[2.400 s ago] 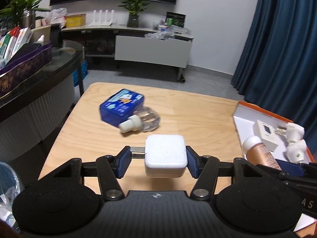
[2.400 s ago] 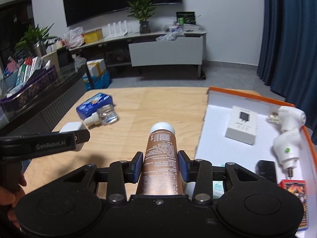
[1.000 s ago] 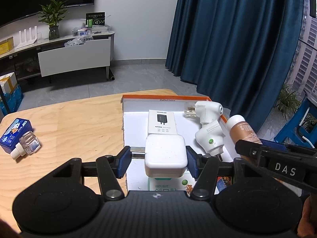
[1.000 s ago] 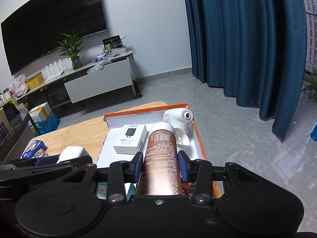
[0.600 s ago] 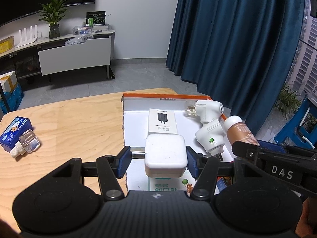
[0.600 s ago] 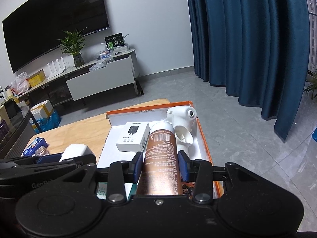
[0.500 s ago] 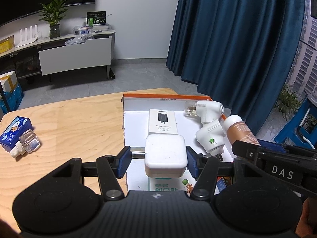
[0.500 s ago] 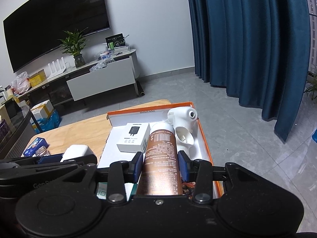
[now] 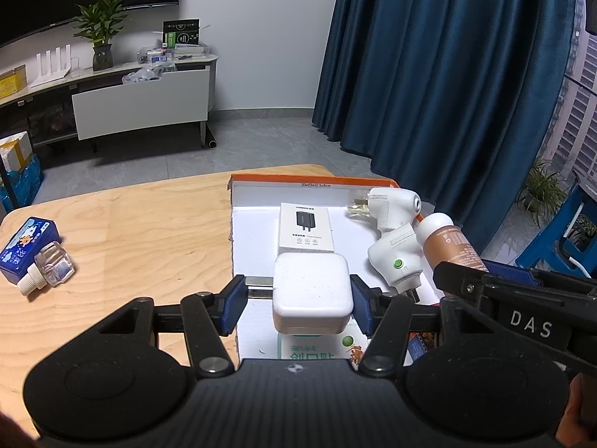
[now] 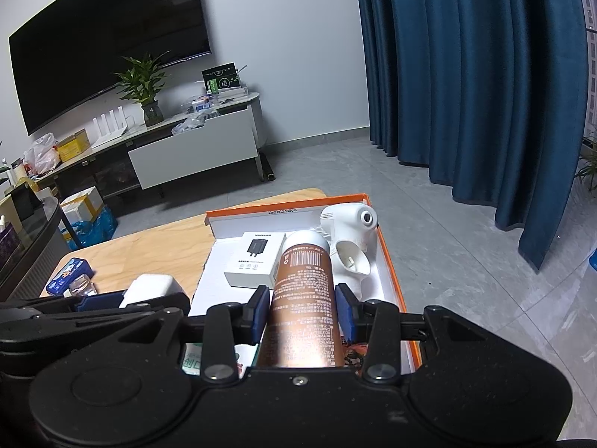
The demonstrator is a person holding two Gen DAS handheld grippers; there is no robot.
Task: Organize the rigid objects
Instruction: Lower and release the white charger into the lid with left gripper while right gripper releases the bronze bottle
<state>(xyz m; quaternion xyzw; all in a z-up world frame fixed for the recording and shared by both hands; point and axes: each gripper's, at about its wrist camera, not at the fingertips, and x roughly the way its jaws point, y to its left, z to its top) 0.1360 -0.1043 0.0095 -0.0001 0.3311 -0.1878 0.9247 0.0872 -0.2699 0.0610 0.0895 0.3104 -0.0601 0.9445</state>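
Note:
My left gripper (image 9: 298, 308) is shut on a white square charger (image 9: 312, 293) and holds it above the near part of the orange-rimmed white box (image 9: 253, 231). My right gripper (image 10: 301, 313) is shut on a copper bottle with a white cap (image 10: 304, 295), held above the box's right side (image 10: 388, 261); the bottle also shows in the left wrist view (image 9: 449, 240). In the box lie a white charger carton (image 9: 306, 228), two white plug-in devices (image 9: 397, 257) and a green-printed packet (image 9: 317, 349).
A blue box (image 9: 26, 244) and a small clear bottle with a white cap (image 9: 48, 272) lie on the wooden table (image 9: 130, 231) at the left. Blue curtains (image 9: 447, 74) hang beyond the table's far right. A TV cabinet (image 9: 141, 100) stands at the back.
Both grippers have swung from the table's left side to above the box, each keeping its object. In the last half second they have barely moved.

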